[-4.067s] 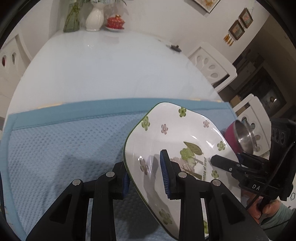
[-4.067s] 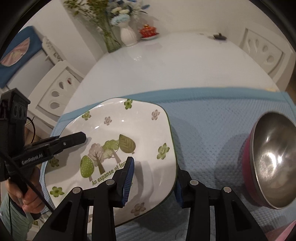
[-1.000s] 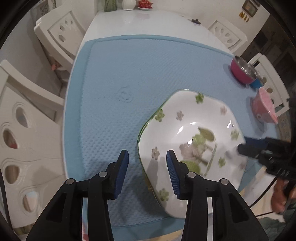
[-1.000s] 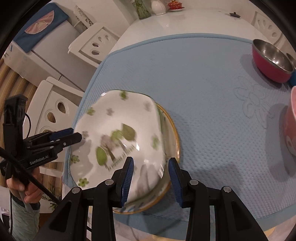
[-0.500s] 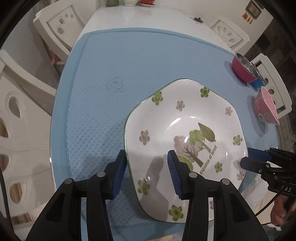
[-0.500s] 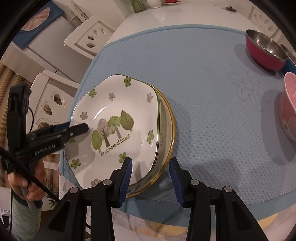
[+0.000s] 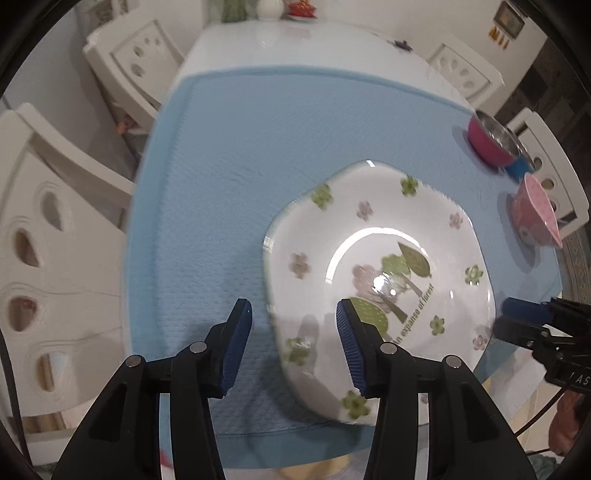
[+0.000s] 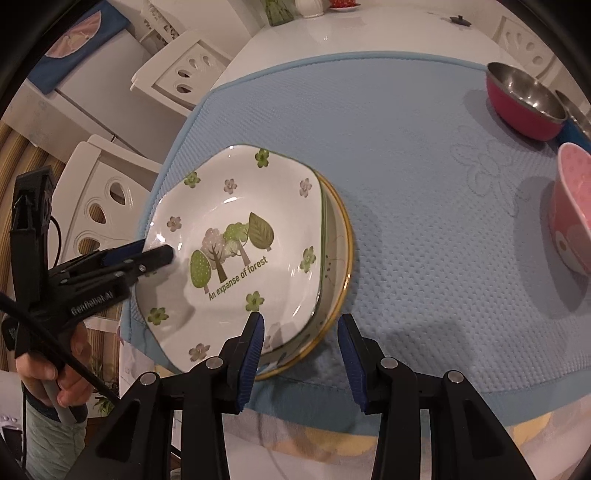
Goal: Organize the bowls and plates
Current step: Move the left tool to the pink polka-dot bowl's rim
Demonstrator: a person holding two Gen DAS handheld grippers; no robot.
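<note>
Blue mat [image 8: 406,221] over white tabletop [image 8: 351,33]. Left claw [image 7: 293,345] opening, astride floral plate [image 8: 236,251] rim, not pressing. Plate stacked on gold-rimmed plate [image 8: 341,258], near-left. Right claw [image 8: 301,356] spread, empty. Far right: red bowl [image 8: 524,101], pink bowl [image 8: 572,206].

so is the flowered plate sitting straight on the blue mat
No, the flowered plate rests on a gold-rimmed plate lying on the blue mat.
</note>
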